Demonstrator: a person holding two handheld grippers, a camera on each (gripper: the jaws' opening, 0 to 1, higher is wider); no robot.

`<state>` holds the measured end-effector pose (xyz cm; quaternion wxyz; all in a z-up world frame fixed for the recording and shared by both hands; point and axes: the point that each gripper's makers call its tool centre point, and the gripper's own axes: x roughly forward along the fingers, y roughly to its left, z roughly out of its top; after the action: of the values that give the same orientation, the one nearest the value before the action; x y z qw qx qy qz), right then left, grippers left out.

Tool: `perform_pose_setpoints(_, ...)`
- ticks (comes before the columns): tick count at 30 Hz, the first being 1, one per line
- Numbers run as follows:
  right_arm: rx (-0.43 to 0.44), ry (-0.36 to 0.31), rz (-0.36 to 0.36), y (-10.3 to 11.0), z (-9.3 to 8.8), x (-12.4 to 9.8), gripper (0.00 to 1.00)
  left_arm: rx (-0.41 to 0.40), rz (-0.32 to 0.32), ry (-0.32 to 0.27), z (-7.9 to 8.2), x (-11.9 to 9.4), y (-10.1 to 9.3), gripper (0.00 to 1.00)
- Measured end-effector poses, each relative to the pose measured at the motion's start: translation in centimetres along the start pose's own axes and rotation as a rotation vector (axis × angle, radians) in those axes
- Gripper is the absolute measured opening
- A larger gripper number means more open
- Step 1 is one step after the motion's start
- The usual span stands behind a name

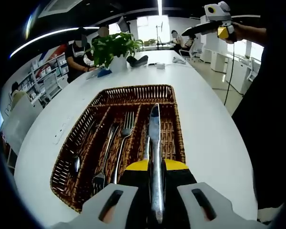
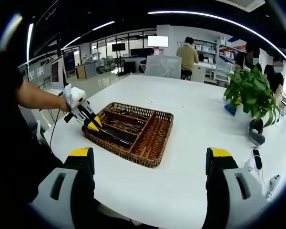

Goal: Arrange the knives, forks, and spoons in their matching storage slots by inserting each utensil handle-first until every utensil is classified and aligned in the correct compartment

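My left gripper (image 1: 156,167) is shut on a silver knife (image 1: 155,138), held by the handle with the blade pointing forward over the right slots of the brown wicker utensil basket (image 1: 133,88). Two forks (image 1: 125,128) lie in a middle slot and a spoon (image 1: 76,164) in a left one. In the right gripper view the left gripper (image 2: 86,117) holds the knife (image 2: 113,134) low over the basket (image 2: 165,116) from its left end. My right gripper (image 2: 150,157) stands open with nothing between its jaws, well back from the basket. A hand holds it high at the far right (image 1: 215,21).
The basket sits on a long white table (image 1: 205,119). A potted plant (image 1: 112,47) (image 2: 250,90) stands at the table's far end, with small devices (image 2: 256,160) near it. People sit at desks around the room. A cable (image 1: 229,71) hangs beside the table's edge.
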<state>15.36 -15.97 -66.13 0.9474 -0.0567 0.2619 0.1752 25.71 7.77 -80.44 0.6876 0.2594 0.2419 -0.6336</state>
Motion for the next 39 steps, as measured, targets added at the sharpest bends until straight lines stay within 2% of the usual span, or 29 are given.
perform_pose_setpoints(5, -0.01, 0.009, 0.003, 0.0, 0.0, 0.0, 1.0, 0.004, -0.007, 0.021, -0.8, 0.3, -0.2, 0.05)
perform_pose_setpoints(14, -0.027, 0.013, 0.008, 0.2, 0.3, 0.0, 1.0, -0.002, -0.014, 0.041, -1.3, 1.3, -0.3, 0.05)
perform_pose_setpoints(24, -0.023, 0.02, 0.003, 0.0, -0.2, -0.1, 1.0, -0.021, -0.042, 0.148, -3.8, 2.6, -0.5, 0.06)
perform_pose_setpoints(27, -0.022, 0.018, 0.004, 0.1, -0.1, -0.1, 1.0, -0.063, -0.048, 0.156, -4.1, 2.7, -0.5, 0.06)
perform_pose_setpoints(31, -0.017, 0.014, 0.005, 0.1, -0.1, 0.0, 1.0, -0.055, -0.052, 0.197, -4.9, 3.0, -0.6, 0.06)
perform_pose_setpoints(35, -0.018, 0.013, 0.011, 0.2, -0.2, 0.1, 1.0, -0.077, -0.065, 0.191, -4.5, 3.1, -0.4, 0.07)
perform_pose_setpoints(36, -0.017, 0.012, 0.01, 0.2, -0.2, 0.1, 1.0, -0.045, -0.061, 0.202, -4.6, 3.1, -0.4, 0.08)
perform_pose_setpoints(39, -0.015, 0.006, 0.011, 0.1, -0.1, 0.2, 1.0, -0.04, -0.054, 0.214, -4.5, 3.1, -0.4, 0.08)
